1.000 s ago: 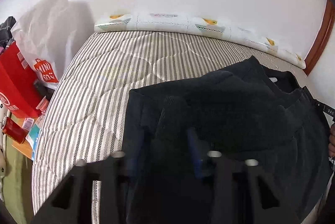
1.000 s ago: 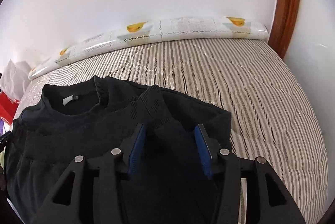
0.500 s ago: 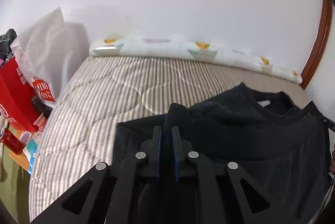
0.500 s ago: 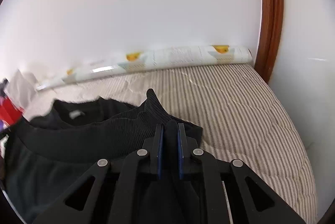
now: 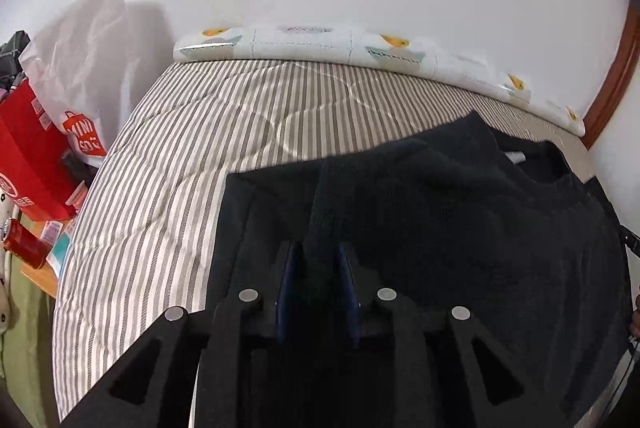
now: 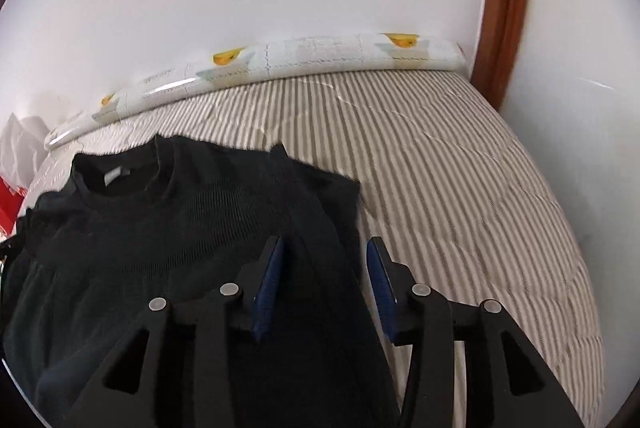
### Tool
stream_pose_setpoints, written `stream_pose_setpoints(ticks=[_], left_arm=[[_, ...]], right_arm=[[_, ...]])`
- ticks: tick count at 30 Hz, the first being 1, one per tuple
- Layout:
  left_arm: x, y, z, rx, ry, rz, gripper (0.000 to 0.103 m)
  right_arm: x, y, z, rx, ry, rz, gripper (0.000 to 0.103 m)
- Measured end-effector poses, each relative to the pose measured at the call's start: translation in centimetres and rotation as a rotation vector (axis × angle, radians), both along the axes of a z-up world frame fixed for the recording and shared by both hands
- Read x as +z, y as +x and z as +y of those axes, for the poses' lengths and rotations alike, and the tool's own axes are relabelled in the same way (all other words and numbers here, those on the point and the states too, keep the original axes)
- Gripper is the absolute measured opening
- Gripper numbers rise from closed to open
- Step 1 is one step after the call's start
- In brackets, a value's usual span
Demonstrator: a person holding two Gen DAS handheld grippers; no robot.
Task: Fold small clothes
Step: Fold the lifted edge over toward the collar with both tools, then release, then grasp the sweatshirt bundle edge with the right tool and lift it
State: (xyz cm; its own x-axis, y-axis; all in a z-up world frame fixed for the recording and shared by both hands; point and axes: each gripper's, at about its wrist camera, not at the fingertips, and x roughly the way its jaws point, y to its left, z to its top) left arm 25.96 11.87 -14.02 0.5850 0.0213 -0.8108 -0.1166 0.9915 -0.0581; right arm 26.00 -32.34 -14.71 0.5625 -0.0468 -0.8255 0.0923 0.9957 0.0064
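The left hand-held gripper (image 5: 318,268) points down, and its jaws have just opened a little. The right hand-held gripper (image 6: 326,274) points down too, and its jaws have just opened wider.

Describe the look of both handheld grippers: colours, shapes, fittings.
The left gripper and the right gripper match: matte black bodies with triangular cut-outs, round silver fasteners along the top, and two flat fingers faced with blue pads. No cables, markings or sleeves show.

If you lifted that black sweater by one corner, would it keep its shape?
Probably not. The black sweater already lies in soft folds on the striped mattress, so it would likely sag. Its ribbed knit looks fairly thick, so probably grippy rather than slippery.
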Motion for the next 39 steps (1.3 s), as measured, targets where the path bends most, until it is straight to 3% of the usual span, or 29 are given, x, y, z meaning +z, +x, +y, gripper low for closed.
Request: stream_pose_setpoints(ticks=[11,17,24,26,32,39], left_arm=[[0.6,-7.3,0.8,0.014,0.028,-0.027,0.031],[0.3,-11.6,2.1,0.006,0.003,-0.019,0.031],[0.4,-16.8,3.1,0.015,-0.027,-0.044,0.033],[0.4,-18.5,3.6,0.024,-0.046,-0.055,0.038],[-0.4,-22.2,4.8,0.016,-0.098,-0.049,0.039],[-1.4,-24.7,7.0,0.021,-0.124,-0.030,0.040]], right_arm=[[-0.4,-8.2,-1.0,-0.042,-0.019,0.029,0.049],[3.0,-10.1,1.0,-0.087,-0.064,-0.026,0.049],[6.1,-11.2,9.4,0.067,-0.048,-0.096,0.051],[5.7,-11.4,12.8,0.141,-0.049,-0.077,0.052],[3.2,-12.8,24.9,0.362,-0.093,-0.017,0.052],[2.4,-16.4,35.3,0.568,-0.130,-0.010,0.052]])
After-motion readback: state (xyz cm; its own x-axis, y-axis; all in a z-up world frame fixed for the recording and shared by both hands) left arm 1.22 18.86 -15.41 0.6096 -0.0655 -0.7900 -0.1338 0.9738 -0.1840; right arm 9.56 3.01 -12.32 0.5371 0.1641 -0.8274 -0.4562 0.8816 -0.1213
